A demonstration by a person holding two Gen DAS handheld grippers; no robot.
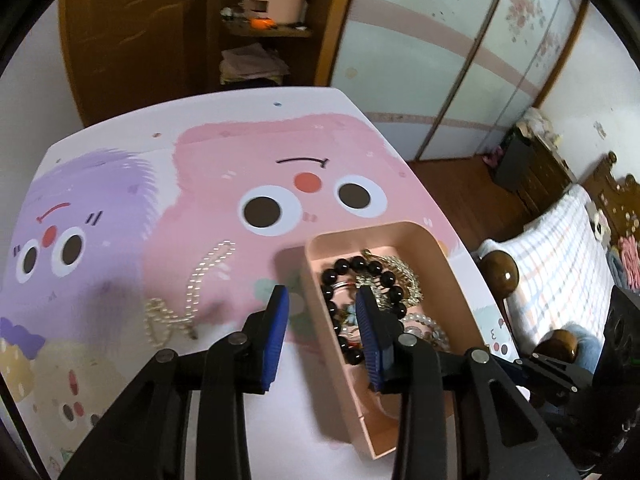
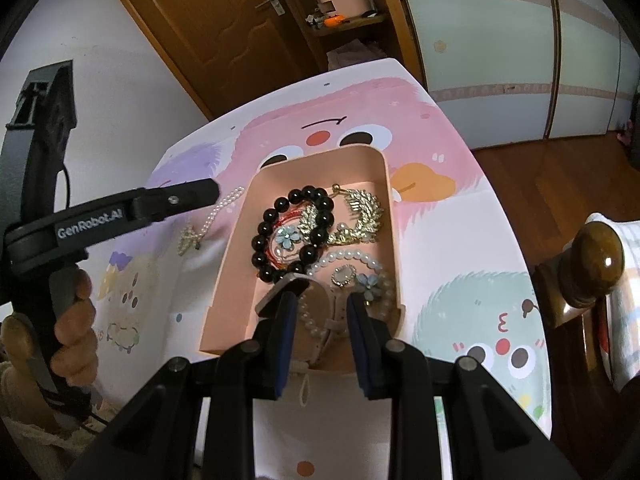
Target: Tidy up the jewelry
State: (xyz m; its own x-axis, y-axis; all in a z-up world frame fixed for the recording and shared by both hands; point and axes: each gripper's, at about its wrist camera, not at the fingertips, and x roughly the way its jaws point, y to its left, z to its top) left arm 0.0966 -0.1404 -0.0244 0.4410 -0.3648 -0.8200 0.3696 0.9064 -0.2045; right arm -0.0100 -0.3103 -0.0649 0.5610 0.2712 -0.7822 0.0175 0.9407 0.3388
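Observation:
A pink box (image 1: 432, 252) (image 2: 236, 280) on the cartoon-print table holds a black bead bracelet (image 1: 348, 270) (image 2: 298, 196), a gold leaf piece (image 2: 360, 212), a white pearl bracelet (image 2: 352, 258), flower charms and a watch (image 2: 320, 312). A pearl necklace (image 1: 192, 292) (image 2: 212, 216) lies on the table left of the box. My left gripper (image 1: 322, 300) is open and empty, straddling the box's left wall. My right gripper (image 2: 320, 304) is open above the box's near end, with the watch between its fingers.
The table (image 1: 120, 208) ends on the right at a bed (image 1: 560, 248) with a wooden bedpost knob (image 2: 596, 256). A wooden door (image 2: 224, 32), shelves and a sliding wardrobe (image 1: 440, 60) stand behind. A hand (image 2: 76, 312) holds the left gripper's handle.

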